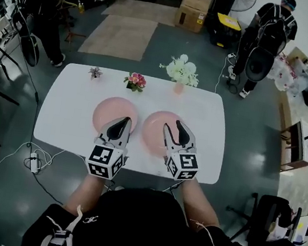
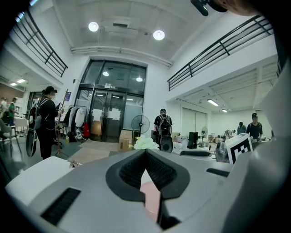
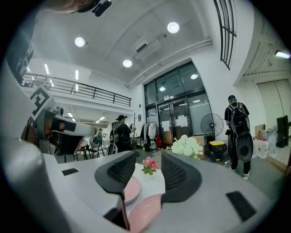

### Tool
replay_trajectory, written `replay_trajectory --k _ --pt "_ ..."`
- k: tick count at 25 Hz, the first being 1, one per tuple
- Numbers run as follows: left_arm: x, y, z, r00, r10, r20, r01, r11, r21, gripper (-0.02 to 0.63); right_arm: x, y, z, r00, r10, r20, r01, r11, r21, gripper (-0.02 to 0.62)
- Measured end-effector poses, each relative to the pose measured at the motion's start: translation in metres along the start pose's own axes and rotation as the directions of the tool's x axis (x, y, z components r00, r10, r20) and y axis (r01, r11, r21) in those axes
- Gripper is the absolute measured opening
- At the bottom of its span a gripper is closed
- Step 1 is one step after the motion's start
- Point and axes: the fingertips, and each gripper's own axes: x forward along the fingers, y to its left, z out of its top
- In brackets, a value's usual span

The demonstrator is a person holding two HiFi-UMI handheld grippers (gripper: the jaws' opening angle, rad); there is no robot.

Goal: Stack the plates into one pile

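Standing beyond left plate (image 1: 107, 109), right plate (image 1: 152, 131) | pink flowers (image 1: 135, 80) | white bouquet (image 1: 181, 70)

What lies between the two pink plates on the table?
Only a bare strip of white table separates the left plate and right plate, seen in the head view.

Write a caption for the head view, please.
Shut left tool over the left plate, open right tool over the right plate, the two unstacked on a white table.
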Motion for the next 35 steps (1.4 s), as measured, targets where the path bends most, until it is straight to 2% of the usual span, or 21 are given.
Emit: replay_trajectory --k 4,6,8,11,15,20,25,28,31,35 --pt "-0.006 0.006 -0.009 1.000 0.022 -0.017 -0.022 1.000 -0.007 0.012 0.008 0.012 -0.045 0.991 0.060 -0.118 -0.064 0.997 -0.035 0.176" --pt "-0.010 0.010 -0.014 0.999 0.033 -0.029 -0.034 0.999 -0.011 0.012 0.010 0.022 -0.076 0.974 0.090 -0.206 -0.110 0.990 -0.085 0.178" --pt "-0.014 0.014 -0.021 0.998 0.049 -0.039 -0.049 0.999 -0.015 0.012 0.010 0.031 -0.110 0.946 0.113 -0.305 -0.165 0.974 -0.153 0.181" --pt "-0.024 0.024 -0.028 0.996 0.081 -0.047 -0.083 0.996 -0.026 0.012 0.007 0.042 -0.164 0.885 0.122 -0.449 -0.257 0.933 -0.252 0.201" --pt "-0.039 0.034 -0.035 0.992 0.115 -0.054 -0.117 0.992 -0.036 0.012 -0.001 0.044 -0.217 0.793 0.102 -0.601 -0.332 0.899 -0.285 0.210" --pt "-0.058 0.043 -0.045 0.986 0.152 -0.070 -0.155 0.987 -0.044 0.012 -0.009 0.040 -0.261 0.688 0.069 -0.722 -0.394 0.872 -0.292 0.210" --pt "-0.072 0.050 -0.049 0.981 0.179 -0.078 -0.183 0.982 -0.045 0.012 -0.011 0.024 -0.293 0.592 -0.022 -0.806 -0.412 0.851 -0.326 0.210" --pt "-0.078 0.054 -0.048 0.978 0.192 -0.077 -0.196 0.979 -0.046 0.012 -0.011 0.016 -0.299 0.563 -0.098 -0.820 -0.443 0.802 -0.400 0.182" --pt "-0.082 0.056 -0.048 0.977 0.201 -0.074 -0.204 0.978 -0.045 0.012 -0.013 0.017 -0.300 0.540 -0.148 -0.829 -0.515 0.720 -0.464 0.088" --pt "-0.086 0.059 -0.045 0.976 0.208 -0.066 -0.212 0.976 -0.046 0.012 -0.010 0.024 -0.294 0.563 -0.199 -0.802 -0.567 0.614 -0.550 0.032"
